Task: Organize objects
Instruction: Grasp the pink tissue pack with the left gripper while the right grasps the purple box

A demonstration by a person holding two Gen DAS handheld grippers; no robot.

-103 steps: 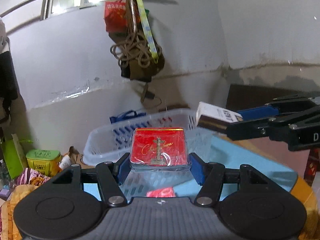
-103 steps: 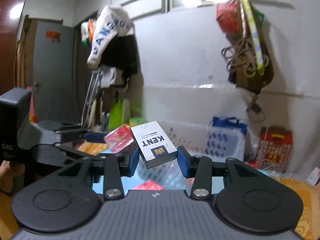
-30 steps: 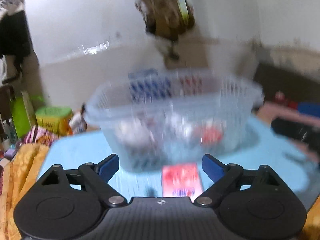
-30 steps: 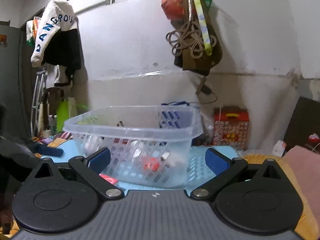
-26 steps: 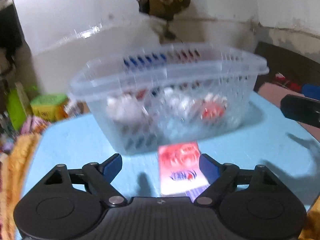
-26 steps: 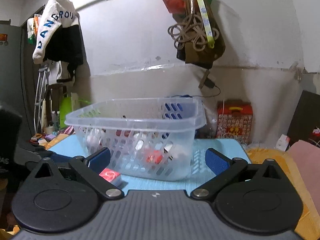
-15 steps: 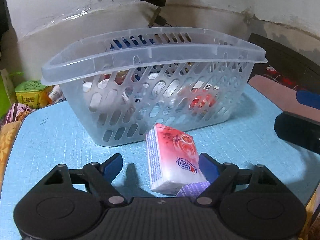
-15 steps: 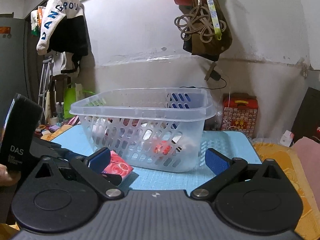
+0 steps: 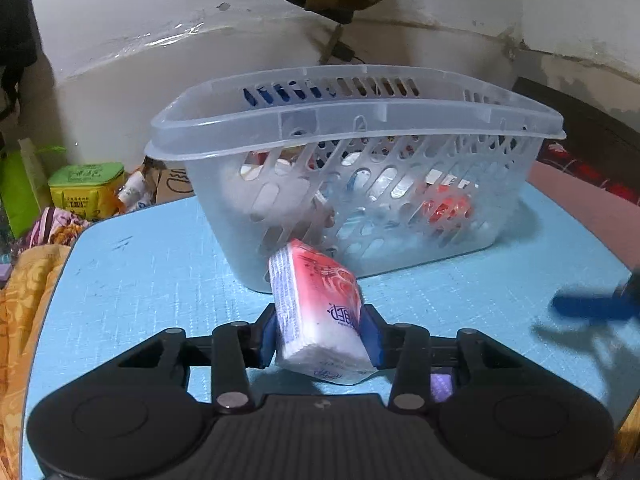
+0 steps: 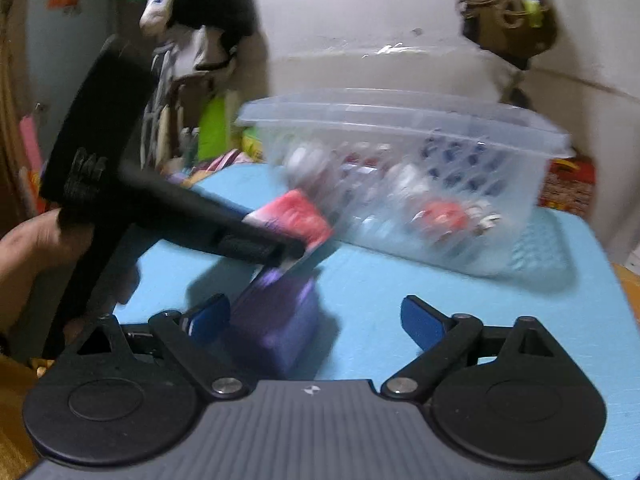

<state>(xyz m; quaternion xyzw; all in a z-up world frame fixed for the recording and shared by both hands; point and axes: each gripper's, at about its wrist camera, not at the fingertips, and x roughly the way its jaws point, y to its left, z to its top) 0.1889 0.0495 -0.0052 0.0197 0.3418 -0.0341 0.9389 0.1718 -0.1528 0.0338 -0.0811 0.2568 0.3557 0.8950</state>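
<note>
Left gripper point(image 9: 322, 330): clamped on the tissue pack point(image 9: 318, 312).
Right gripper point(image 10: 316, 320): fingers apart.
Handling: pack soft, light; hold its long sides gently.

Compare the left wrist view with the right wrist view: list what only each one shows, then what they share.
Only the left wrist view shows the green tin on the floor and the printing on the red tissue pack clamped between the left gripper fingers.

Only the right wrist view shows the whole purple pack lying between the open fingers of the right gripper, the person's hand, and hanging clothes.

Both show the clear basket with items inside, standing on the blue table, and the red tissue pack.
</note>
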